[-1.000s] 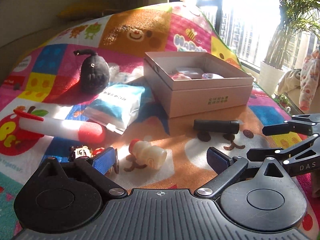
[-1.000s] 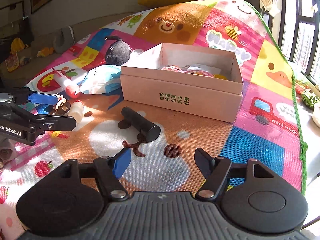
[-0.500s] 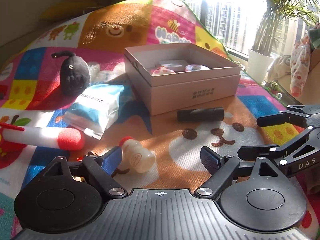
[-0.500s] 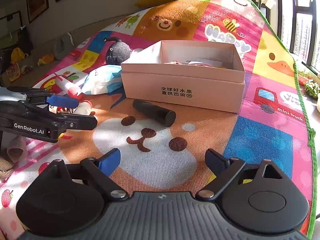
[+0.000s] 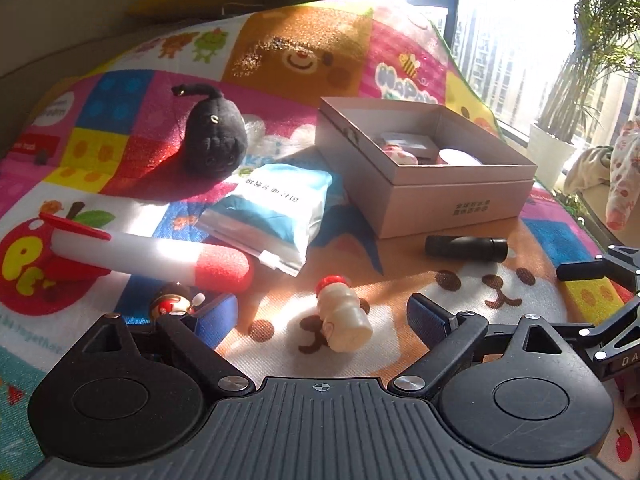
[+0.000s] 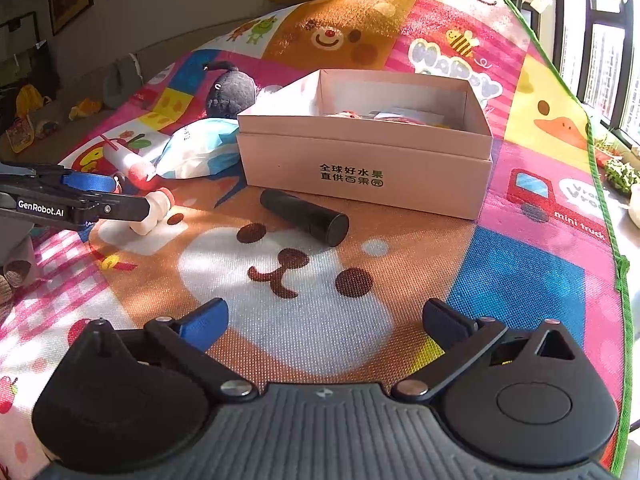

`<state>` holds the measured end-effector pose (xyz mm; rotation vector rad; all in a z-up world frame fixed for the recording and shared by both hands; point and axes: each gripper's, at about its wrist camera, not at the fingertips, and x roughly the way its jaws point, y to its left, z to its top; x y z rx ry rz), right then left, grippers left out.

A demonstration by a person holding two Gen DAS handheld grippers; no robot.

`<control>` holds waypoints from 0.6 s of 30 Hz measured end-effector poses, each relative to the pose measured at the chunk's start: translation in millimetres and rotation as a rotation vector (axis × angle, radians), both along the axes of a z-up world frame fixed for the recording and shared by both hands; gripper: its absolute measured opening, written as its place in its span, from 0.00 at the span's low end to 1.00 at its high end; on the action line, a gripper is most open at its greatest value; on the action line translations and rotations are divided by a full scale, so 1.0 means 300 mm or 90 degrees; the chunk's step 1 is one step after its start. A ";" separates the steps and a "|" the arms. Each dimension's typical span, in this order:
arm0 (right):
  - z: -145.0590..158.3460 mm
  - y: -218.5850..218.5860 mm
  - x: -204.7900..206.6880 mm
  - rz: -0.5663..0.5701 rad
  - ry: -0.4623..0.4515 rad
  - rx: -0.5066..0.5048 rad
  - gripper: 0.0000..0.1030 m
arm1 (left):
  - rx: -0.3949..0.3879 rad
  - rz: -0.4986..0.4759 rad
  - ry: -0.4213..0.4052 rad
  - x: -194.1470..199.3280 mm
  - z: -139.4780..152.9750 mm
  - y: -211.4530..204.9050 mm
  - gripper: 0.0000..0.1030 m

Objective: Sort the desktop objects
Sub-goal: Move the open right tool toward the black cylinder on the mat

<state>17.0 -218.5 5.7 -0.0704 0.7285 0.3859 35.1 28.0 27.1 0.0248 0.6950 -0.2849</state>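
A small white bottle with a red cap (image 5: 344, 318) lies on the play mat between the fingers of my left gripper (image 5: 322, 316). Its jaws are opening and the pads do not touch the bottle. In the right wrist view the same bottle (image 6: 154, 210) lies at the tips of the left gripper (image 6: 116, 196). My right gripper (image 6: 324, 312) hovers over the bear face on the mat, jaws opening with nothing between them. A black cylinder (image 6: 304, 216) lies ahead of it, in front of the open pink box (image 6: 360, 160), which holds a few small items.
To the left lie a white tube with a red end (image 5: 152, 258), a blue-and-white packet (image 5: 276, 208), a black plush toy (image 5: 216, 144) and a small figurine (image 5: 176, 302) by the left finger. The mat's green edge (image 6: 600, 208) runs along the right, beside the windows.
The right gripper's jaws have spread much wider. The left gripper has shifted sideways, so the bottle now lies nearer the middle between its fingers.
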 end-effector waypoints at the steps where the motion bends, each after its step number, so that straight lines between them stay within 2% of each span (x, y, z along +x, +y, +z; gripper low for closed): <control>1: -0.001 0.005 0.001 0.001 0.001 -0.007 1.00 | 0.007 -0.013 -0.001 -0.004 -0.004 -0.023 0.92; 4: -0.004 0.030 0.001 0.004 0.001 -0.040 1.00 | 0.037 -0.026 -0.003 -0.007 -0.024 -0.080 0.89; 8: -0.004 0.026 0.005 0.005 0.011 -0.037 1.00 | 0.023 -0.015 0.011 0.024 -0.047 -0.092 0.79; 10: -0.005 0.024 0.004 0.009 0.010 -0.037 1.00 | 0.020 -0.023 0.011 0.032 -0.051 -0.097 0.77; 16: 0.001 0.010 -0.001 0.014 0.005 -0.019 1.00 | 0.027 -0.121 -0.003 -0.006 -0.051 -0.178 0.78; 18: 0.011 0.015 0.002 0.012 -0.017 -0.031 1.00 | 0.019 -0.146 -0.006 -0.026 -0.051 -0.202 0.79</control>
